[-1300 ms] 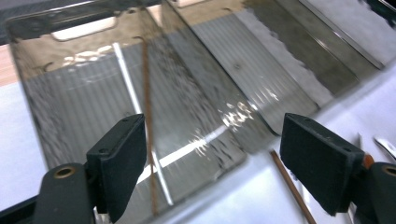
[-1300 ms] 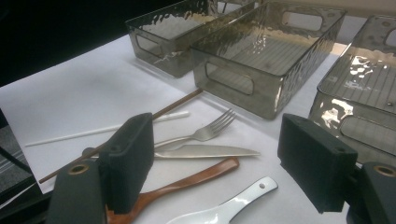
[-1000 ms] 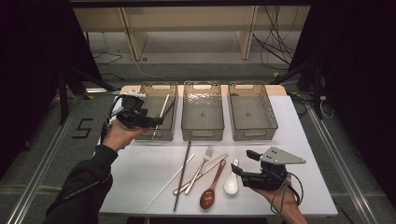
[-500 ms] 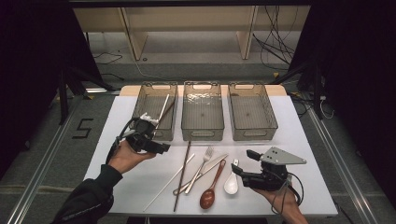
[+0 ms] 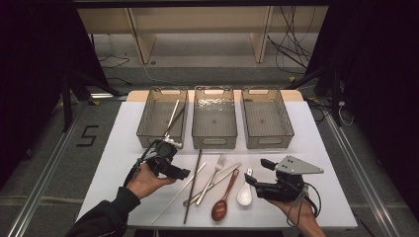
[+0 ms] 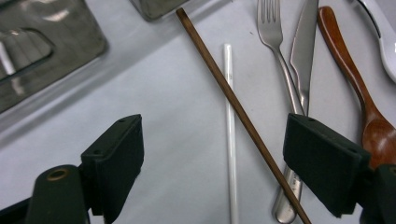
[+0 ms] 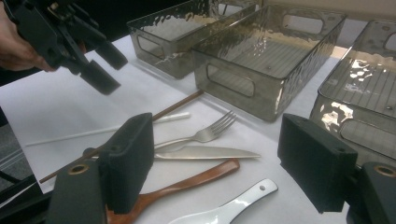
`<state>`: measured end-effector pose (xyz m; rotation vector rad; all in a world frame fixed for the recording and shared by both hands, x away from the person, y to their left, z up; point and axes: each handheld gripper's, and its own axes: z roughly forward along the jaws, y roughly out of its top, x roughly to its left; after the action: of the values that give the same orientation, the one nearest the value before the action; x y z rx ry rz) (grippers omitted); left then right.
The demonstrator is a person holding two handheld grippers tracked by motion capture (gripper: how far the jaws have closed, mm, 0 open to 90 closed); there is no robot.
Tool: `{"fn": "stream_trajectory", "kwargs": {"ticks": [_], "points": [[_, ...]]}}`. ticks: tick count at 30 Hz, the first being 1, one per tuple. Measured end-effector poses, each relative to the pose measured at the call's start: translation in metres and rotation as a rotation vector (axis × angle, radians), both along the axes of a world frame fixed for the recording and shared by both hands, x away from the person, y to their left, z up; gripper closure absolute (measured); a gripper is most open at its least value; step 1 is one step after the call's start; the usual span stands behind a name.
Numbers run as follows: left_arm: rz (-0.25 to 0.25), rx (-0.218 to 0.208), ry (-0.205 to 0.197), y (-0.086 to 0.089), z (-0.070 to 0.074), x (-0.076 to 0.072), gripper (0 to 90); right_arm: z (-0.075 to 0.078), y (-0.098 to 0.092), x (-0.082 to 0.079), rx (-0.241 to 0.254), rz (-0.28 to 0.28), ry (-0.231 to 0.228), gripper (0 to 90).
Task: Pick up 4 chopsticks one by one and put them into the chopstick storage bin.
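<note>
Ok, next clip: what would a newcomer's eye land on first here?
Probably the three clear bins lined up at the far side of the white table, the left one already holding two chopsticks. Next, the loose cutlery fanned out nearer the person: a brown chopstick, fork, wooden spoon and white spoon. The left gripper hangs open over them.

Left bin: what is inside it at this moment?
In the high view, the left bin holds two chopsticks, one white and one dark, leaning from its floor up against the right wall. Anything smaller on the floor can't be made out through the tinted, rippled plastic.
</note>
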<state>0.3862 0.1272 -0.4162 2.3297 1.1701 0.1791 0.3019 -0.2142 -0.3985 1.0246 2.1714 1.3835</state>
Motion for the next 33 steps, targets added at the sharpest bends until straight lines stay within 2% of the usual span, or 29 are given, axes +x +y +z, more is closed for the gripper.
{"fn": "stream_trajectory", "kwargs": {"ticks": [7, 11, 14, 20, 33], "points": [[-0.023, 0.024, 0.037, -0.015, -0.013, -0.004, 20.5, 0.000, 0.000, 0.000, -0.003, -0.002, 0.004, 28.1], [-0.057, 0.062, 0.059, -0.030, -0.024, -0.007, 20.6, 0.000, 0.001, 0.000, -0.006, 0.000, 0.005, 28.1], [-0.069, 0.075, 0.067, -0.035, -0.028, -0.007, 21.9, 0.000, 0.001, 0.000, -0.005, 0.000, 0.004, 28.0], [-0.064, 0.086, 0.085, -0.040, -0.036, -0.005, 24.5, 0.000, 0.001, 0.000, -0.006, 0.001, 0.004, 28.0], [-0.088, 0.153, 0.112, -0.046, -0.050, -0.002, 36.6, -0.001, 0.001, 0.000, -0.009, 0.001, 0.004, 28.0]]}}
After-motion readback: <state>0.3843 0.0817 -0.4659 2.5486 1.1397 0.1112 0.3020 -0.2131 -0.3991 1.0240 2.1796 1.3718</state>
